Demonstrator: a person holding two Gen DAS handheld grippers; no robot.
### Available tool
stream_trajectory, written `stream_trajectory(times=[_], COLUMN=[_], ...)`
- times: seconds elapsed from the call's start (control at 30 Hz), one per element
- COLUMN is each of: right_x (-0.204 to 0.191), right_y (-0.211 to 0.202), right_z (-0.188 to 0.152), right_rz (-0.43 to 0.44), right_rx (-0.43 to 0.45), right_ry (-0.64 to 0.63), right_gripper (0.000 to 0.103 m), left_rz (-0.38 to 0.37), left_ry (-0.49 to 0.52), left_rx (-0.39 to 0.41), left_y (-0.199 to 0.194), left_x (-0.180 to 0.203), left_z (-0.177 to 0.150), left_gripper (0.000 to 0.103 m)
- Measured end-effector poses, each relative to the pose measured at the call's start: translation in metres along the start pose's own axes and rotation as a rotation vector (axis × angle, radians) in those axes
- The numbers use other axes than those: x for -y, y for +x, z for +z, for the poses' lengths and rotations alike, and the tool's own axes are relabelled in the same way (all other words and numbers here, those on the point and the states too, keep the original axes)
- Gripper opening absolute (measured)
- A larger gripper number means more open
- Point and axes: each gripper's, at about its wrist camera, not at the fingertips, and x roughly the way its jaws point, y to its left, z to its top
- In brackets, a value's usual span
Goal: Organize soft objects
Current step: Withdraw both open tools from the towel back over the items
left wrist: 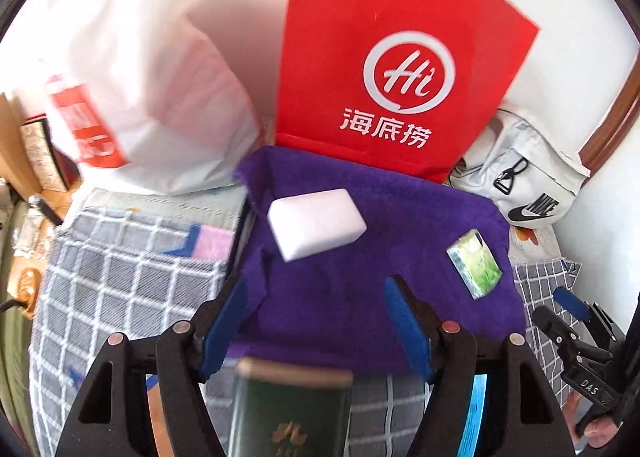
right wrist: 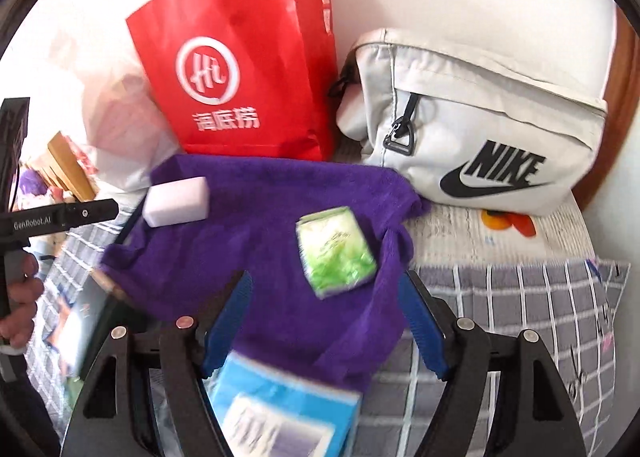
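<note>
Closest to the lens, a dark green box lies just under the left hand-held gripper, and a light blue box just under the right hand-held gripper; each sits below spread blue fingers, not pressed by them. Both hand-held grippers stand wide and hold nothing.

Ahead of both spreads the purple towel, on a checked bed cover. On it, the white foam block lies ahead of the left hand-held gripper, slightly to its left, long axis running crosswise. The green tissue pack lies straight ahead of the right one, long axis pointing roughly away and to the right. So the left hand is nearer the block, the right nearer the pack.

Beyond the towel's far edge stand a red paper bag, a white plastic bag to the left, and a pale sports bag to the right, closing off the back. Open room remains on the towel between the two items and on the cover at either side.
</note>
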Motion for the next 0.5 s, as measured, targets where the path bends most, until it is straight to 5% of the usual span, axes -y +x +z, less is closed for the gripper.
stream_trajectory(times=[0.23, 0.5], right_x=[-0.033, -0.055], right_y=[-0.042, -0.082], right_z=[-0.033, -0.084], right_rz=[-0.018, 0.068], right_rx=[-0.024, -0.031], right_ry=[-0.028, 0.0], right_gripper=[0.075, 0.075], left_rz=[-0.006, -0.039], left_ry=[-0.005, -0.036], left_rx=[0.043, 0.042], left_y=[-0.053, -0.093], left_x=[0.001, -0.014], left_z=[-0.04, -0.095], left_gripper=[0.069, 0.069])
